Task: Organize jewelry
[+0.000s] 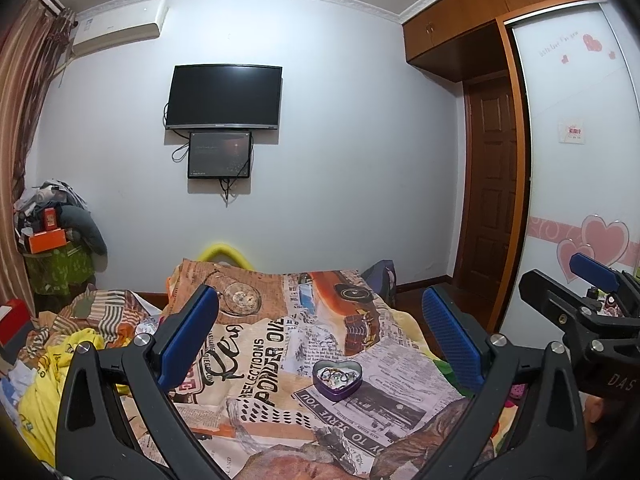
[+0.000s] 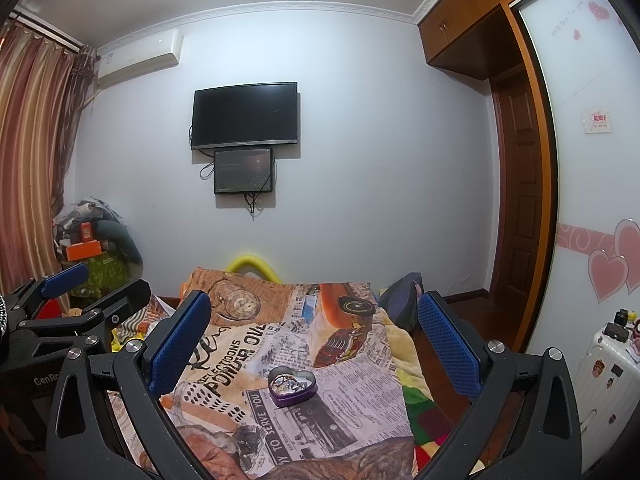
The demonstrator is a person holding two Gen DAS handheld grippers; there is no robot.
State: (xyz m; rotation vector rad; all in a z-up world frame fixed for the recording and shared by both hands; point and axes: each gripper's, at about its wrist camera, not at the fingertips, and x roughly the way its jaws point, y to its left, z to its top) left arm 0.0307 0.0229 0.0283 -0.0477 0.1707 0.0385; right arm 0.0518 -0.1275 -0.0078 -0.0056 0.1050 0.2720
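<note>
A purple heart-shaped tin holding several pieces of jewelry lies open on the printed bedspread. It also shows in the right wrist view. My left gripper is open and empty, held above the bed with the tin below and between its blue pads. My right gripper is open and empty too, held beside the left one; it shows at the right edge of the left wrist view. The left gripper shows at the left edge of the right wrist view.
A bed with a newspaper-print cover fills the foreground. Yellow clothes lie at its left. A pile of boxes and bags stands in the far left corner. A wardrobe and a door are on the right, a white suitcase beside them.
</note>
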